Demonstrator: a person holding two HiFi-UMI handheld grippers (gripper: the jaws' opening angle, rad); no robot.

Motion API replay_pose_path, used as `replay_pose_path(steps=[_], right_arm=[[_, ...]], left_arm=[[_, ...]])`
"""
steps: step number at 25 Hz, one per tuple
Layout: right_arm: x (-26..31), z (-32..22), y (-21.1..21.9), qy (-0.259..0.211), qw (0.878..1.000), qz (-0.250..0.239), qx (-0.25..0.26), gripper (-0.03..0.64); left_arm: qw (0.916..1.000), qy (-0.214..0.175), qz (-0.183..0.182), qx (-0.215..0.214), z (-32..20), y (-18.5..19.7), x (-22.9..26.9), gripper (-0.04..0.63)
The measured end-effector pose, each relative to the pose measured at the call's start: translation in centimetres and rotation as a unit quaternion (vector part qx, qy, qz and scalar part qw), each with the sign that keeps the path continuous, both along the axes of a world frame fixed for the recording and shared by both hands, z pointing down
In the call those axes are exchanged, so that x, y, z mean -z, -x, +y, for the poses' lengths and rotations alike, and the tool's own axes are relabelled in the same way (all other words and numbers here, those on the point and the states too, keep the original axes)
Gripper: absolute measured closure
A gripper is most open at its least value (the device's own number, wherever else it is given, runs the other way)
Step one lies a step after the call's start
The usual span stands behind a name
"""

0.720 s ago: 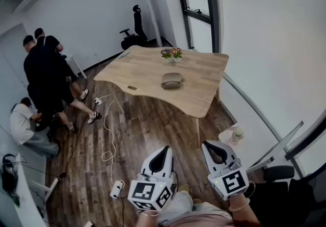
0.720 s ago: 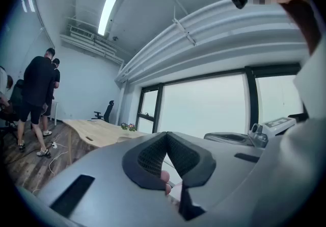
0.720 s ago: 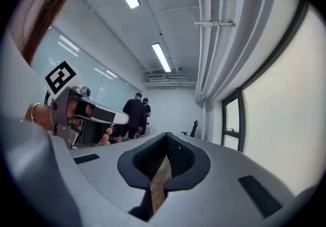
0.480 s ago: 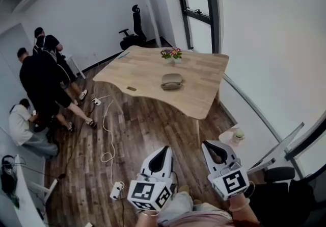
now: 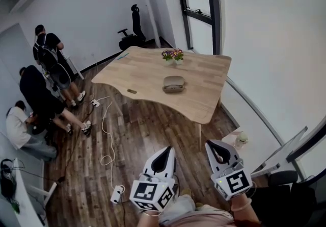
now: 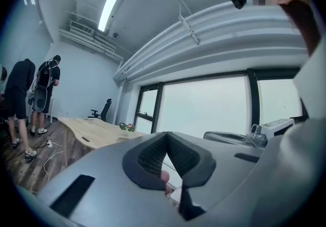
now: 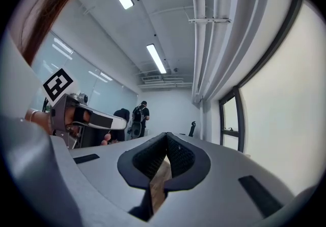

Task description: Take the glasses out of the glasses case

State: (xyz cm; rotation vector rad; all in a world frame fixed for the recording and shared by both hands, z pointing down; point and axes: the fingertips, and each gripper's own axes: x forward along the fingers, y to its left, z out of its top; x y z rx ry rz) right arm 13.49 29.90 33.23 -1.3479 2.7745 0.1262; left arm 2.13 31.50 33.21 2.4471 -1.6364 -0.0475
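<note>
Wood table [image 5: 142, 73] bearing glasses case [image 5: 173, 84], plank floor [image 5: 145, 136], left tool [image 5: 166, 149] closed, right tool [image 5: 212, 144] closed.

The glasses case [image 5: 173, 84] was a rounded, grey-brown clamshell that lay flat and looked closed, in 1 piece, near the middle of the pale wooden table [image 5: 137, 70]. It sat apart from the small flower pot [image 5: 172, 55] behind it.

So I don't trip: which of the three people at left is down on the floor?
The person in white, at the left edge. The backpack wearer and the other person in black are standing.
</note>
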Motion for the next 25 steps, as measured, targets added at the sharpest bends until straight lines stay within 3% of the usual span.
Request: replay_pose_path(steps=[19,25], right_arm=[[-0.5,-8.2,4.7,0.012,1.000,-0.017,-0.015,0.617],[-1.1,-10.7,6.1,0.005,0.999,-0.001,-0.035,0.617]], left_arm=[[0.9994,-0.004,-0.001,-0.035,-8.4,4.4,-0.4,0.594],[0.9988,0.000,-0.001,-0.050,-10.6,5.7,-1.5,0.594]])
